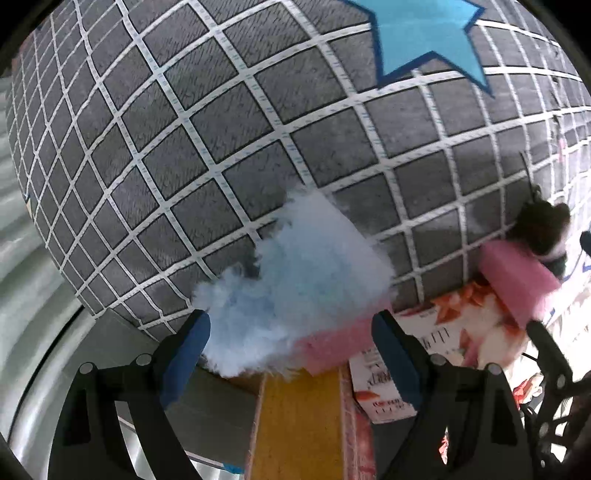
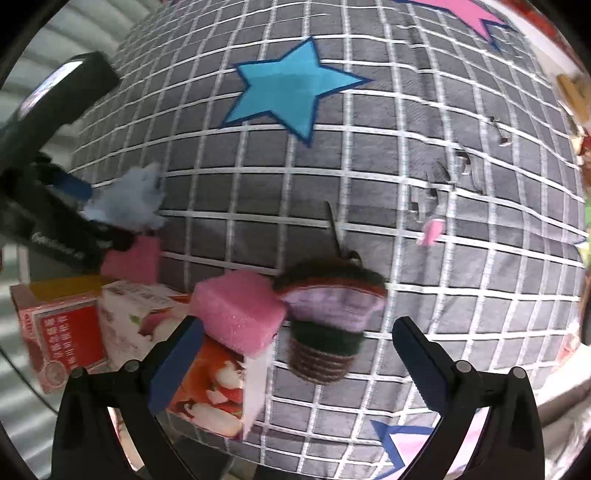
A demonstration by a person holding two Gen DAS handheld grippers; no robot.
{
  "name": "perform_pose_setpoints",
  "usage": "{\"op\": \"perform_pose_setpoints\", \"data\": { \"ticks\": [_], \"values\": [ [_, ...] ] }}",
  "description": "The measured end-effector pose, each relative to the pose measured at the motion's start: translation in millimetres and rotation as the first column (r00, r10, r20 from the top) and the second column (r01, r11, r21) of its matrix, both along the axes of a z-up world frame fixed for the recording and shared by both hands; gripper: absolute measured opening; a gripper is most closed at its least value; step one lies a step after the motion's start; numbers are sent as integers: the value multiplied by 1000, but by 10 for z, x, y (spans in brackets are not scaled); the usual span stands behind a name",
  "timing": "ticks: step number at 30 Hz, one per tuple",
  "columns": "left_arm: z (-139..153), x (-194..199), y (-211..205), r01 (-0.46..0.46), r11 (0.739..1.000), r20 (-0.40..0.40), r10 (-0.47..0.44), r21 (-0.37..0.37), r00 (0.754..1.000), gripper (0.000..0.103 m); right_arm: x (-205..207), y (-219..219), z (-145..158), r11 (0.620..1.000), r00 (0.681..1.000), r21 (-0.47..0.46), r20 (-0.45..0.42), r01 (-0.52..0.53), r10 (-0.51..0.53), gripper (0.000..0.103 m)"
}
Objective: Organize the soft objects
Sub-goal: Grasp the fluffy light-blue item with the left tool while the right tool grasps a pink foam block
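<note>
Beside the printed boxes (image 2: 207,384), a pink sponge (image 2: 238,310) and knitted cupcake (image 2: 328,325) lie on the grey checked, star-patterned surface (image 2: 369,184); both the left gripper (image 1: 291,328), framing blue fluff (image 1: 291,277), and the right gripper (image 2: 295,343) gape wide, gripping nothing.

A grey cloth (image 2: 332,177) crossed by a white grid is spread beneath everything, and a blue star (image 2: 291,86) is printed on it. Part of a pink star (image 2: 465,14) is seen at the top edge, and part of another pale star outlined in blue (image 2: 402,441) at the bottom. At the cloth's left edge a red carton (image 2: 62,332) and a white carton printed with fruit (image 2: 140,314) are laid side by side, touching. A corrugated metal surface (image 1: 33,343) is seen beyond the cloth.
</note>
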State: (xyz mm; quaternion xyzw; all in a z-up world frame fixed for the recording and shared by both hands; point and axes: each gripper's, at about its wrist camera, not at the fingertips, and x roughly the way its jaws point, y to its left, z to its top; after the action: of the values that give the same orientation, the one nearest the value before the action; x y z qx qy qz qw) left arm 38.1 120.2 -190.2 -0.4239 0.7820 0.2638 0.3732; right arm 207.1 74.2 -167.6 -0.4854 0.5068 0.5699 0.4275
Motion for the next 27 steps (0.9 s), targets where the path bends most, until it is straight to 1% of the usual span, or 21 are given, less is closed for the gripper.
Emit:
{"op": "perform_pose_setpoints", "data": {
  "ticks": [3,5,6,7,8,9,10,11,12,13,14,16,18,19,20,21,24,25,27],
  "values": [
    [-105,20,-22,23,1000,-16,-23,-14,1000,91,-79,56,-42,1000,1000,4,-15,-20,20,102],
    [-199,29,-27,52,999,-47,-52,3,998,91,-70,151,4,999,1000,50,9,-8,7,102],
    [-219,12,5,72,997,-70,-69,33,995,91,-69,222,44,996,999,85,38,-2,-2,102],
    [-244,-25,66,96,992,-109,-88,77,990,92,-19,330,108,990,993,140,115,3,-20,102],
    [-213,-87,153,109,987,-148,-91,119,985,92,47,417,150,985,984,175,173,15,-46,102],
    [-183,-145,234,111,980,-181,-80,167,980,92,136,497,185,980,975,195,204,42,-83,102],
    [-123,-244,357,89,969,-207,-41,231,977,92,231,552,222,975,973,207,195,80,-122,102],
    [-66,-324,439,53,962,-208,3,267,978,92,360,601,273,967,975,216,145,136,-170,102],
    [-1,-411,517,-1,956,-186,58,294,981,92,460,627,319,960,976,218,87,176,-199,102],
    [68,-487,573,-70,949,-132,115,307,985,92,503,638,341,958,977,216,56,187,-204,102],
    [119,-531,597,-120,945,-78,150,304,986,92,507,632,342,962,981,207,35,178,-189,102],
    [175,-595,582,-185,947,19,187,264,982,95,410,610,288,978,992,169,21,123,-128,102],
    [184,-615,514,-169,950,17,171,261,985,99,335,577,252,986,996,147,20,80,-84,102],
    [184,-616,479,-146,948,2,151,284,988,99,248,572,206,989,998,138,18,60,-63,102],
    [188,-658,377,-141,940,-2,149,310,989,99,222,548,165,989,998,135,18,52,-55,102],
    [199,-686,360,-161,932,9,167,325,986,99,179,565,137,990,999,133,15,50,-52,102],
    [219,-940,294,-305,897,85,294,321,952,99,21,645,-26,994,999,100,-4,38,-38,102],
    [222,-1034,305,-362,874,110,345,324,932,99,-45,664,-91,996,1000,86,2,18,-18,102],
    [260,-1236,332,-415,841,133,394,346,910,99,-204,714,-245,996,998,77,51,-42,38,102]
  ]
}}
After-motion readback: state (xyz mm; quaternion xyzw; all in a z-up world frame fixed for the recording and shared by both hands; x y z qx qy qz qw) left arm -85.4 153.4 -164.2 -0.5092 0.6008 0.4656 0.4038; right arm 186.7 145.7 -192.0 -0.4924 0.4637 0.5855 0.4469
